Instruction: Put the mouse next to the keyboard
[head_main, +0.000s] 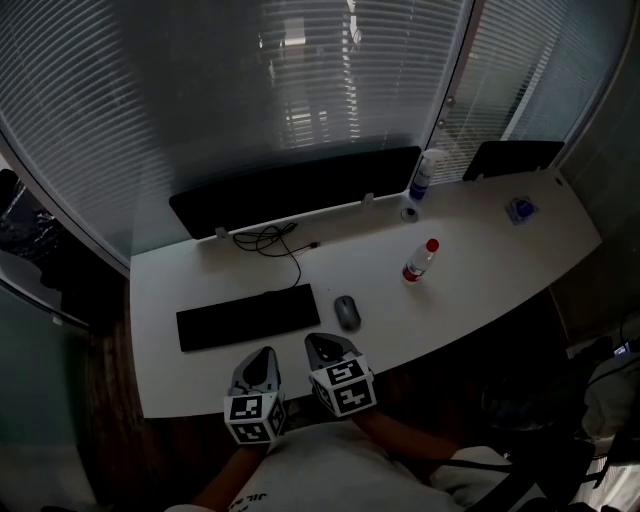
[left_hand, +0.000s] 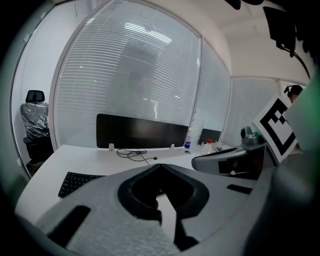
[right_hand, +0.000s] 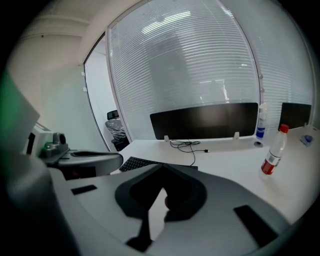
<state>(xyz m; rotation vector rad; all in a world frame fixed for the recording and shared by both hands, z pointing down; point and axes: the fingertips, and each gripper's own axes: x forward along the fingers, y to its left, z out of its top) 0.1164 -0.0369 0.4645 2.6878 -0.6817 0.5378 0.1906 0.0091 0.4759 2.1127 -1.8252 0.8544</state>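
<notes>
Gripping state: the right gripper had its jaws closed on nothing; the left gripper was likewise closed and empty.
Mouse: lay on the desk just beside the right end of the keyboard, apart from both grippers.
Progress: placement looked done, with nothing apparently left.
Writing: none legible; the label on the red-capped bottle was too small to read.

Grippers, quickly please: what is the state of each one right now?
Left gripper: closed, holds nothing.
Right gripper: closed, holds nothing; the mouse lies apart from it.
</notes>
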